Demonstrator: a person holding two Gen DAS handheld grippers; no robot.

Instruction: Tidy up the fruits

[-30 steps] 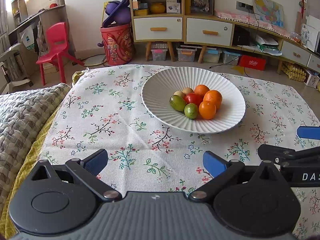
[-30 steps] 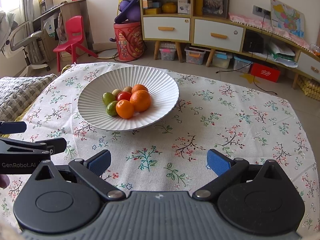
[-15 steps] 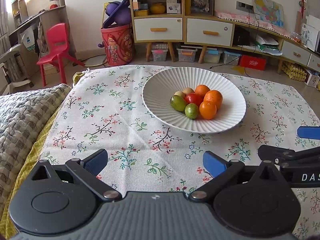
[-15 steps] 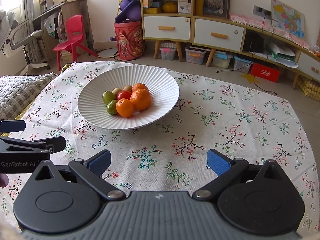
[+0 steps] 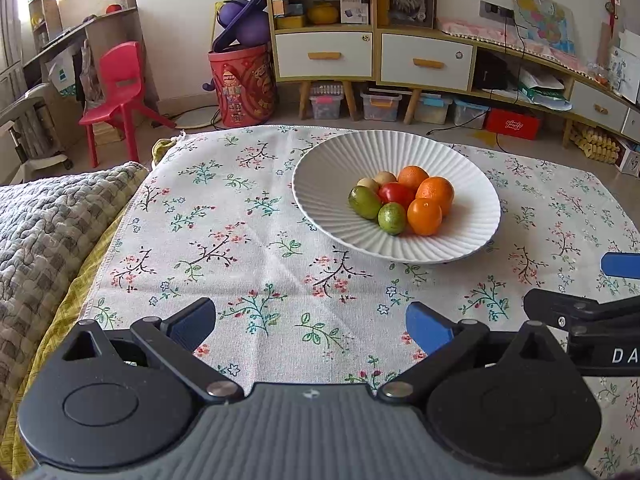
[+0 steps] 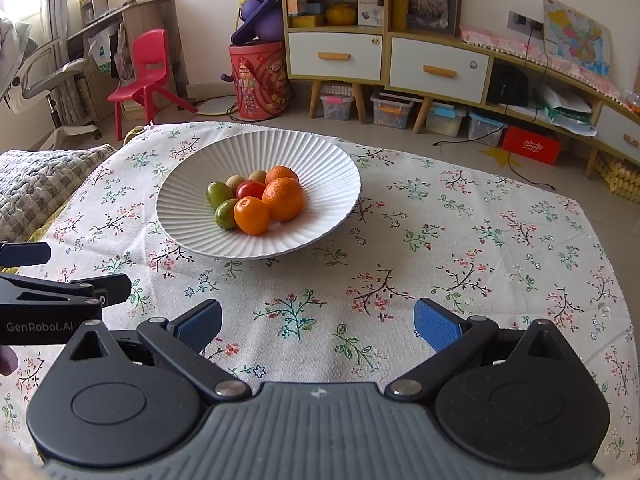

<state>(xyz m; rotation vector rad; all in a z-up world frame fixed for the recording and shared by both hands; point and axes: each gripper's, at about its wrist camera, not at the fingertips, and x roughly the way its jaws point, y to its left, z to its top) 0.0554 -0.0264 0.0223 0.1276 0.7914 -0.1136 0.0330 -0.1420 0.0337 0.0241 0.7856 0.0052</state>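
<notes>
The fruits [image 5: 402,204] are gathered in a heap at the middle of a white ribbed plate [image 5: 332,184], which is set on the floral cloth [image 5: 240,248] of the desk. The left tongs [image 5: 310,326] and the right tongs [image 6: 318,324] are held spread wide above the near cloth, well apart from the plate, with nothing gripped.

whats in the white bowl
The bowl holds a cluster of fruit: three oranges, a red one, two green and two pale ones behind. Anything beneath the pile is hidden.
</notes>
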